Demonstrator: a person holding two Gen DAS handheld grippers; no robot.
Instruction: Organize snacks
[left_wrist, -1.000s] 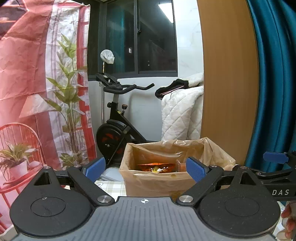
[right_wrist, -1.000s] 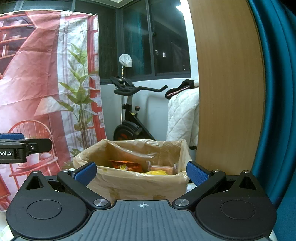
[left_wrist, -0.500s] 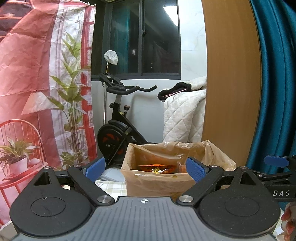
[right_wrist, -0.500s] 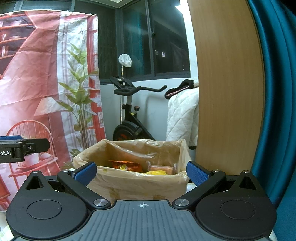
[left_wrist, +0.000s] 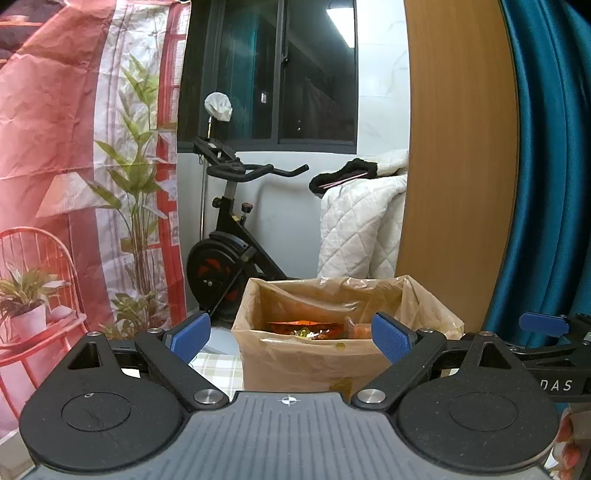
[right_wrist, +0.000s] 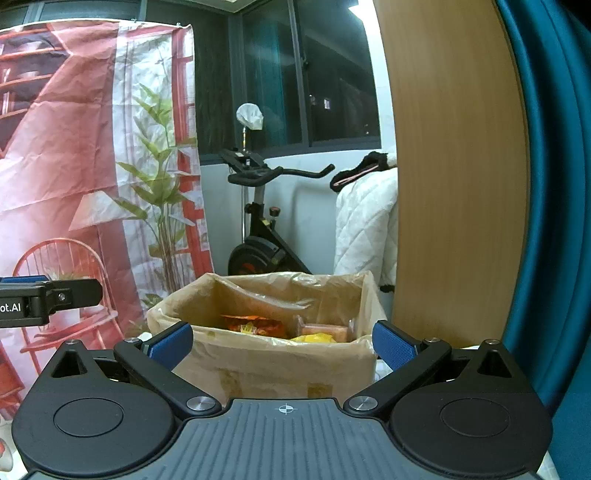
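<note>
A cardboard box (left_wrist: 314, 363) lined with brown plastic stands just ahead on a checked tablecloth (left_wrist: 218, 371). It also shows in the right wrist view (right_wrist: 273, 365). Inside lie an orange snack packet (right_wrist: 255, 323), a yellow packet (right_wrist: 314, 336) and a pinkish wrapped snack (right_wrist: 325, 328). The orange packet (left_wrist: 306, 326) also shows in the left wrist view. My left gripper (left_wrist: 291, 336) is open and empty, in front of the box. My right gripper (right_wrist: 282, 341) is open and empty, in front of the box.
An exercise bike (left_wrist: 229, 254) stands behind the box by a window. A red printed backdrop (left_wrist: 74, 184) hangs at the left. A wooden panel (left_wrist: 454, 166), a teal curtain (left_wrist: 546, 166) and a white quilt (left_wrist: 362, 229) are at the right.
The left wrist view has shifted slightly, so the box sits a little more to the right and lower. The right gripper has hardly moved. Both stay open.
</note>
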